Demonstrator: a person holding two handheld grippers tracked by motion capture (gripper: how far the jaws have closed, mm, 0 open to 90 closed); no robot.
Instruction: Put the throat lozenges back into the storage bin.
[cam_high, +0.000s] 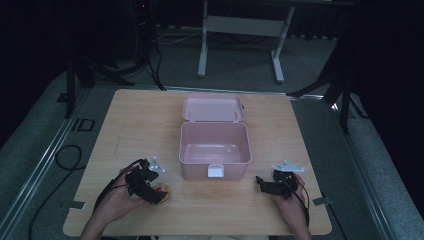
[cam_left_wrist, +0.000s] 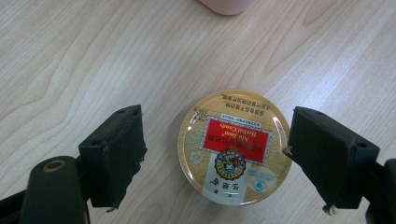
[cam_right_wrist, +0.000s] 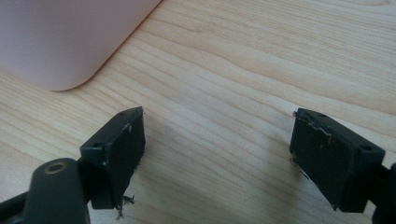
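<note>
Left gripper (cam_left_wrist: 215, 154) points down, fingers (cam_left_wrist: 114, 156) spread around candy tin (cam_left_wrist: 233, 147), not gripping; right gripper (cam_right_wrist: 217, 158) fingers wide, empty.

Light wooden table (cam_high: 135, 125); open pink box (cam_high: 215, 147) at centre; round candy tin (cam_left_wrist: 235, 147) near front-left.

1. In the high view the left gripper (cam_high: 150, 186) covers most of the round candy tin (cam_high: 163, 192); only a red and gold sliver shows just beside its fingers.
2. In the left gripper view the small print on the candy tin (cam_left_wrist: 235, 147), lying between the fingers (cam_left_wrist: 114, 156), is upside down and too fine to read.
3. The pink box (cam_left_wrist: 226, 5) ahead of those fingers is cut off by the top edge.
4. In the right gripper view, the pink box (cam_right_wrist: 65, 37) beyond the fingers (cam_right_wrist: 116, 156) is cut off at the top left, so only a blurred rounded corner shows.
</note>
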